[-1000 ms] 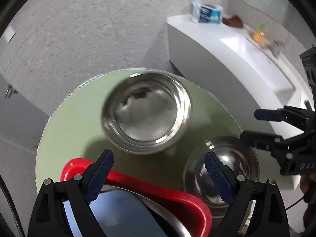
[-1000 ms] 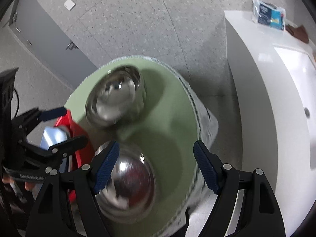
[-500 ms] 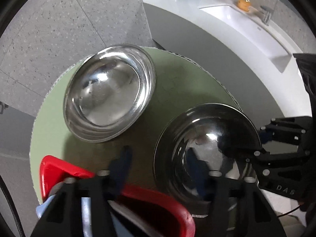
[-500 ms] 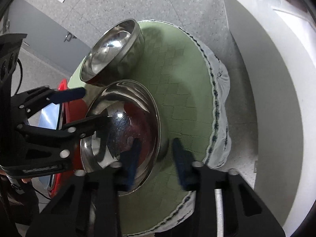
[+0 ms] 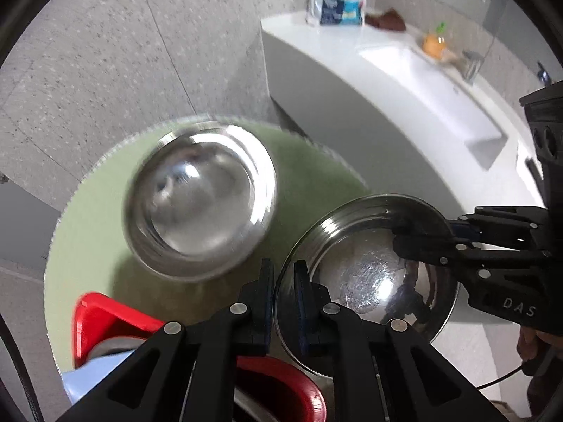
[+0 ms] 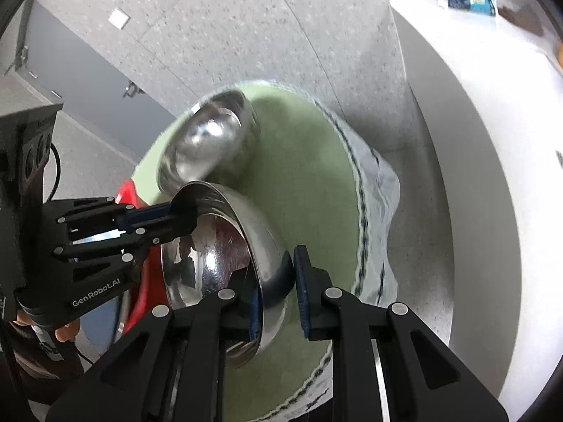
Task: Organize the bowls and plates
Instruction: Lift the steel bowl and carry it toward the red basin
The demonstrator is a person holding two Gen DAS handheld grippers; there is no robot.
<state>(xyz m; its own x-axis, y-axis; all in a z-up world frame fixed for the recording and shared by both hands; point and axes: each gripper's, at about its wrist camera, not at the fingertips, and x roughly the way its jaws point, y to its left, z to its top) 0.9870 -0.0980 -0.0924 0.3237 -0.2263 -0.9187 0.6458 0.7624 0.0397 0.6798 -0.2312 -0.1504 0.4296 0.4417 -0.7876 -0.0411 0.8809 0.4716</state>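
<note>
Two steel bowls are over a round green-covered table [image 5: 102, 190]. The far bowl [image 5: 200, 200] rests on the cloth; it also shows in the right wrist view [image 6: 207, 144]. The near bowl [image 5: 366, 281] is lifted and tilted, held by both grippers. My left gripper [image 5: 284, 302] is shut on its left rim. My right gripper [image 6: 276, 292] is shut on its opposite rim, one finger inside and one outside the wall [image 6: 260, 246]. Each gripper shows in the other's view, the right one [image 5: 422, 232] and the left one [image 6: 176, 216].
A red tub [image 5: 105, 320] holding a steel dish and something pale blue sits at the table's near left edge. A white counter [image 5: 352, 66] with a sink, a tissue pack [image 5: 337, 8] and an orange object stands to the right. Grey floor lies around the table.
Both grippers went from wide open to shut on opposite rims of the near bowl. The bowl has come up off the cloth and tilted.
</note>
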